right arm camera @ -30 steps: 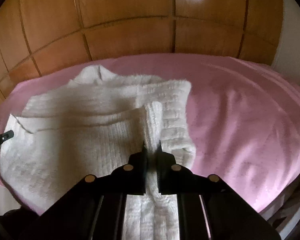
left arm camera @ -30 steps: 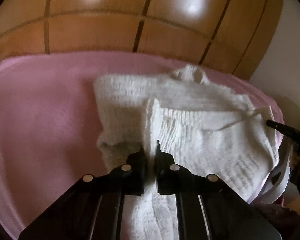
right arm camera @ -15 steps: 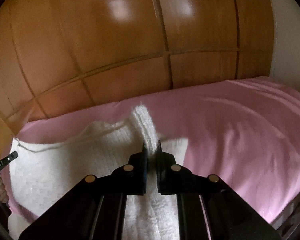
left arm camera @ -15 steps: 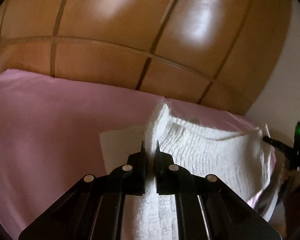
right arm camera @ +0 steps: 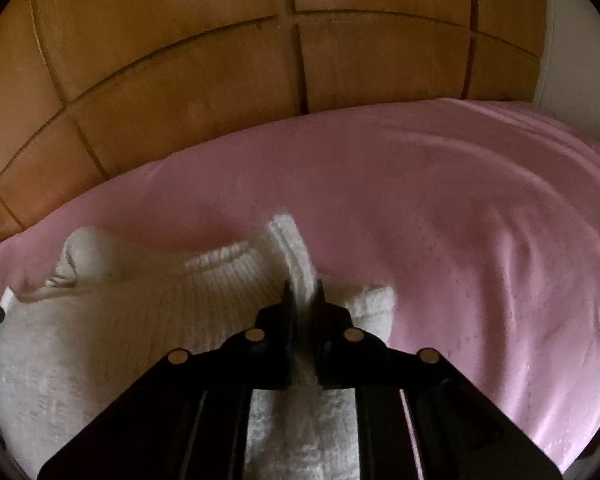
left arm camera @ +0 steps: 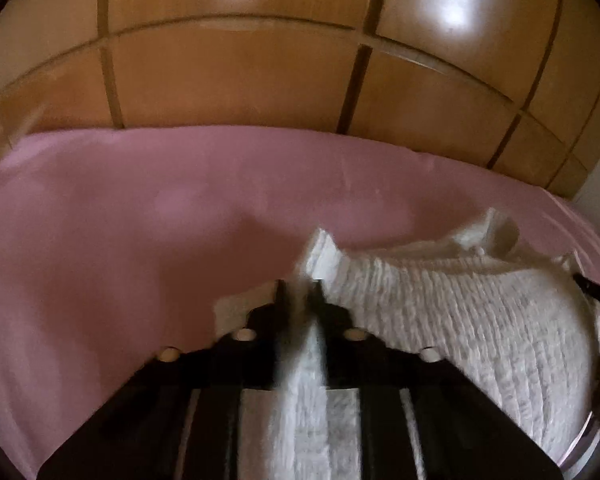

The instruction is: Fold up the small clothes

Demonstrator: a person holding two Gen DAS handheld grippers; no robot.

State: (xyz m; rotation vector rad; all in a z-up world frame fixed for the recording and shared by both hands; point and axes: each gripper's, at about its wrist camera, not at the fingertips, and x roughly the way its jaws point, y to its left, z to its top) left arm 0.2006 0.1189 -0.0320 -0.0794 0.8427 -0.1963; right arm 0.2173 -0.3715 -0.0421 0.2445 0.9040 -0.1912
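Spreading, the jaws of the left gripper point(left arm camera: 299, 292) and right gripper point(right arm camera: 303, 292) are opening, each with a fold of the white knitted sweater point(left arm camera: 460, 320) between them. Its long axis runs from one gripper to the other across the pink bed point(right arm camera: 460, 220).

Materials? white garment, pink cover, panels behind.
Garment: white chunky knit, likely wool or acrylic; ribbed stitch rows show. Cover: soft matte pink fabric, faint dotted weave, creases. Panels: glossy orange-brown wood or veneer; grain and light glare.

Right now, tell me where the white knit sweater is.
The white knit sweater lies on the pink bedsheet before the wooden wardrobe, one fold between each opening tongs.
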